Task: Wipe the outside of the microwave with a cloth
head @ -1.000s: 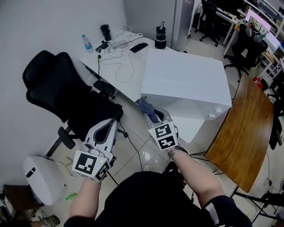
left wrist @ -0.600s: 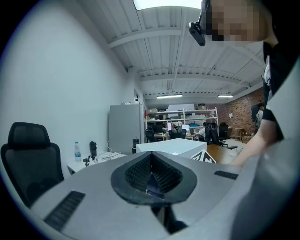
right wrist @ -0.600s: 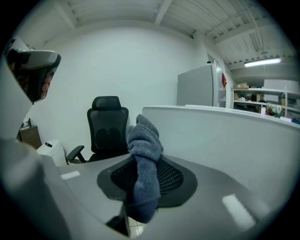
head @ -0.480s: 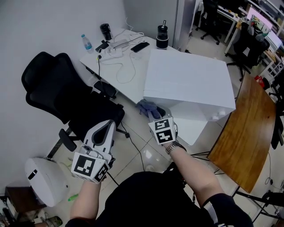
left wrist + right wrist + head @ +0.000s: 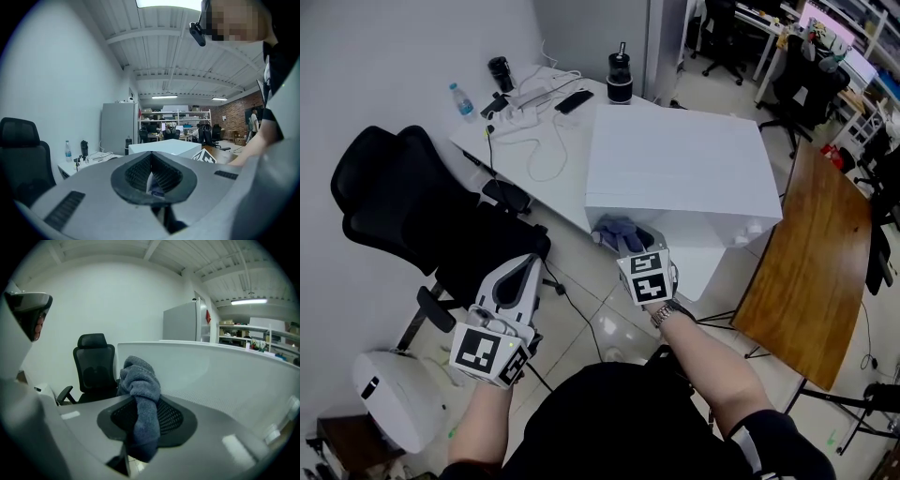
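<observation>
R gripper (image 5: 626, 246) shifted, cloth (image 5: 617, 228) prob. touching microwave (image 5: 675, 159)

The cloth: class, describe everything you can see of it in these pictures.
The cloth is grey-blue, thick and nubbly like terry. It is bunched, not spread: a crumpled wad stands above the right gripper, whose jaws pinch its middle, and a tail hangs below. It is held close to the white microwave, at its near wall; whether it presses there cannot be told.

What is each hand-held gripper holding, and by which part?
Right hand-held gripper clamps the grey cloth by its bunched middle; left hand-held gripper is shut on nothing.
</observation>
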The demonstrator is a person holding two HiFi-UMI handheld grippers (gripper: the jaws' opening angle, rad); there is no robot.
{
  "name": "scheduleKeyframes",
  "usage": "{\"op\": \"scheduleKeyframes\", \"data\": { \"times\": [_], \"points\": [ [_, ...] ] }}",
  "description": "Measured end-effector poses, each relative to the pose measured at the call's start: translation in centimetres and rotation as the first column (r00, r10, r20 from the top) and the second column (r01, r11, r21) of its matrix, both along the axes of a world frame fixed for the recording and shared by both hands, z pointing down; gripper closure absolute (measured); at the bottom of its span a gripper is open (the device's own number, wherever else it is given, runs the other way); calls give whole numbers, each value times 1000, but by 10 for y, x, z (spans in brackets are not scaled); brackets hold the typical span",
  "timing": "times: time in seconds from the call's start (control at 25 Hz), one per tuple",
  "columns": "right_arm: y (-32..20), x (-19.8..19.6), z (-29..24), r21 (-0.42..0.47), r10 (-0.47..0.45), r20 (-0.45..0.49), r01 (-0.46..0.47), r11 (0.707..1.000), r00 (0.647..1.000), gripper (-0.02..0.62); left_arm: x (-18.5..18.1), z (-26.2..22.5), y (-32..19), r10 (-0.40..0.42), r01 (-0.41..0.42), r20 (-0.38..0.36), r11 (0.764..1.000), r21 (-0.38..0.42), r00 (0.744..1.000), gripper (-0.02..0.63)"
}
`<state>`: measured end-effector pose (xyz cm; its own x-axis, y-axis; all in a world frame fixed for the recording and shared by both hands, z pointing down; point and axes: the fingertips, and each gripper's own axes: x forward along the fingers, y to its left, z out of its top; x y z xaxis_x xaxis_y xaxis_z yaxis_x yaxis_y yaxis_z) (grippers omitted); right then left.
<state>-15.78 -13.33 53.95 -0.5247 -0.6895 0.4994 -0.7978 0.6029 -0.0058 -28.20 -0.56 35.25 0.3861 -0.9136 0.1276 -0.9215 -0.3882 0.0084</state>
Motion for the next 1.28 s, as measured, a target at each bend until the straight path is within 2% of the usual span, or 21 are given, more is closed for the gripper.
{"op": "scheduleKeyframes", "data": {
  "times": [0.44, 1.28],
  "points": [
    [-5, 58, -4, -19, 92, -8, -92, 996, 996, 491, 31, -9, -11, 50, -49, -9, 999, 14, 999, 601],
    [-13, 211, -5, -53, 251, 8, -250, 967, 968, 491, 142, -27, -23, 103, -103, 17, 994, 33, 995, 602]
  ]
}}
